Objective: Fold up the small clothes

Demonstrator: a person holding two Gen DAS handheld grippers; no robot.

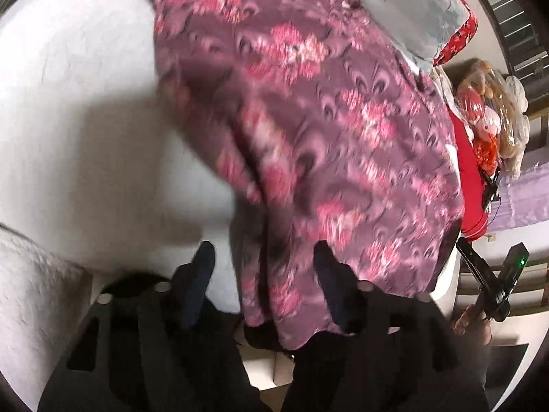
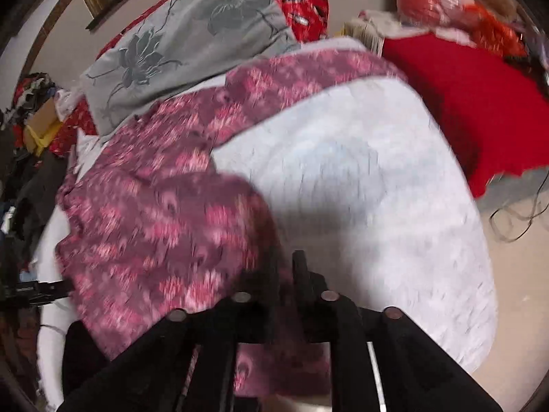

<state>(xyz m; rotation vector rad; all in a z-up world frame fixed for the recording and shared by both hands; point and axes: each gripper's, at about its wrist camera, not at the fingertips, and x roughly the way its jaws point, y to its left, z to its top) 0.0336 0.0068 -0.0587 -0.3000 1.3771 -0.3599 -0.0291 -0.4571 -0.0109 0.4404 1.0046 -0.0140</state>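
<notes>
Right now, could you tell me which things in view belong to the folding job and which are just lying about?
For the job:
- floral garment
- white cover it lies on
- left gripper
- right gripper

Lying about:
- grey flowered pillow
- red cloth
- wrapped soft toys
- clutter pile

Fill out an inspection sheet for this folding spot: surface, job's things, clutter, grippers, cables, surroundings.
Surface: white textured cover, mostly bare on one side.
Job's things: floral purple-pink garment, spread out, rumpled, blurred.
Clutter: grey flowered pillow, red cloth, wrapped plush toys.
Grippers: left gripper open, garment edge between fingers, pads not pressing; right gripper narrowly open at the garment's edge, grip unclear.
Cables: thin cable on the floor.
Surroundings: heap of clothes beside the bed.
</notes>
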